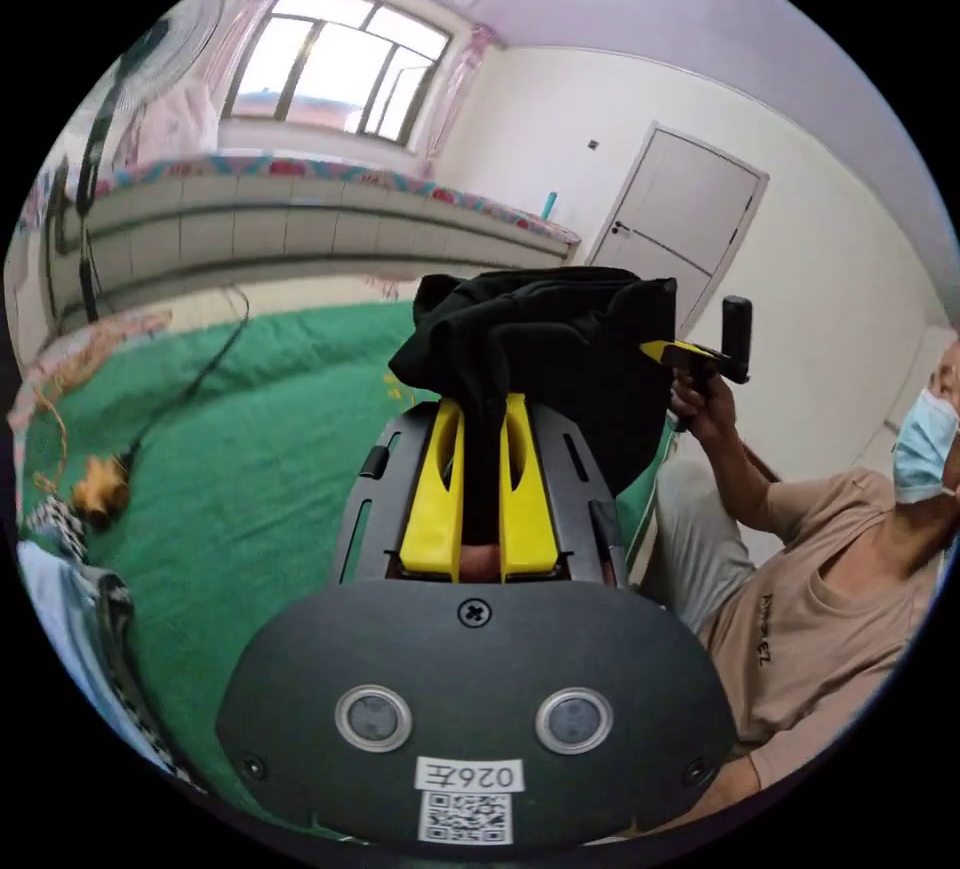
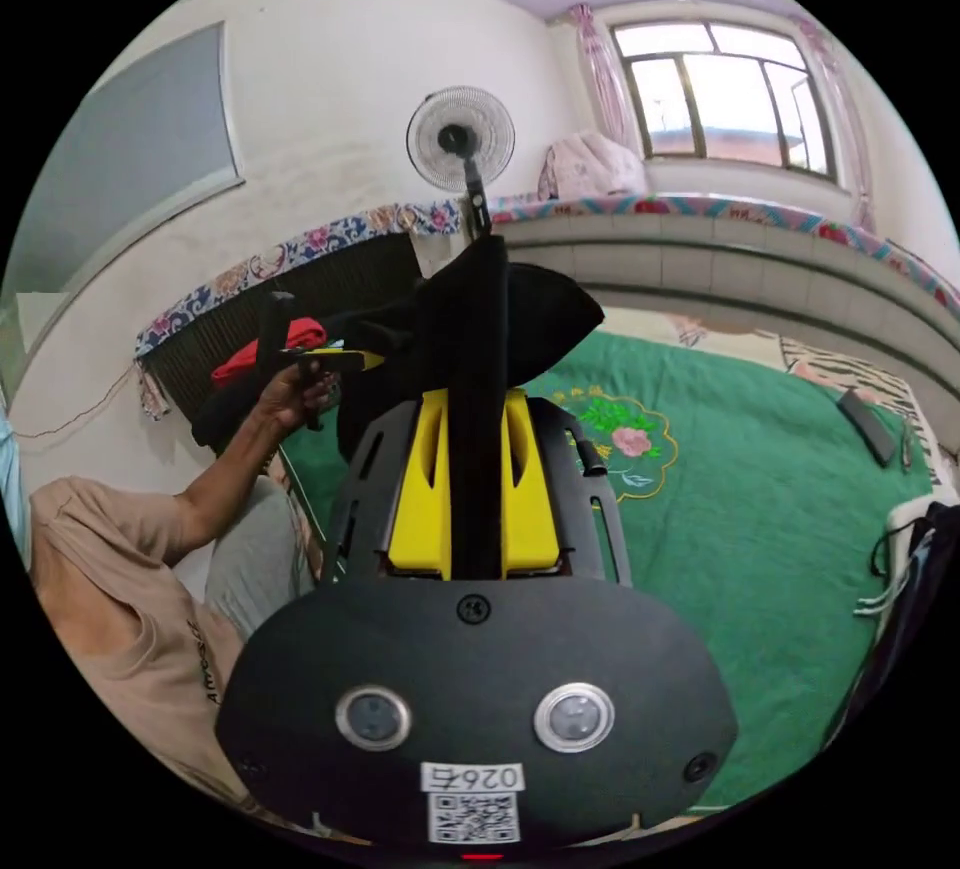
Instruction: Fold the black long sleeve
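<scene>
The black long sleeve [image 1: 545, 349] is held up in the air, above the green bedspread [image 1: 250, 469] and clear of it, bunched and stretched between the two claws. In the left gripper view, the left claw [image 1: 480, 469] is clamped on a thick fold of the black cloth, which is pinched between the yellow jaws, and the right claw [image 1: 690, 354] is seen at the garment's far edge, gripped in the person's hand [image 1: 700, 404]. In the right gripper view, the right claw [image 2: 475, 469] is likewise closed on a narrow upright ridge of the long sleeve [image 2: 480, 329], with the left claw [image 2: 330, 359] held off beside it. The garment's long axis is judged to run roughly level from claw to claw, the loose bulk sagging between; which end is collar and which is hem cannot be told. The main risk is judged to be uneven lowering: if the bunched layers are pinched crooked, the cloth may be laid down twisted on the bedspread, or a fold may slip free of one claw.
</scene>
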Demonstrator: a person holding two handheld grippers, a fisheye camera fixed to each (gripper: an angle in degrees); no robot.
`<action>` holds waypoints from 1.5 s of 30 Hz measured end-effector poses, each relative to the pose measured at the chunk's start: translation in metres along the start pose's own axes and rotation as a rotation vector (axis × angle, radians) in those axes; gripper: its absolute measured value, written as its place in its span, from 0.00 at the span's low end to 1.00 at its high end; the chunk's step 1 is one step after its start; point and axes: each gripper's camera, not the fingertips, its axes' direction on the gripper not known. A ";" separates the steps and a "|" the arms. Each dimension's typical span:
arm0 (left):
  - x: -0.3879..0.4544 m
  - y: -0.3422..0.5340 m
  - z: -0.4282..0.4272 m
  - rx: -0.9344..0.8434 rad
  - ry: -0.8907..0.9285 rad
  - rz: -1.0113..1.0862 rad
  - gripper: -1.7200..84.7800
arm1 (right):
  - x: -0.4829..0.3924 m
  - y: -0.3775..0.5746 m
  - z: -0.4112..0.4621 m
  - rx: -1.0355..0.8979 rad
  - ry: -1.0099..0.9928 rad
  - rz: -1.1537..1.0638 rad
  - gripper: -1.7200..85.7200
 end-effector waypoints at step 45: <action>0.558 -0.065 0.468 -0.170 0.139 0.763 0.01 | 0.051 0.326 -0.224 0.379 1.416 0.347 0.01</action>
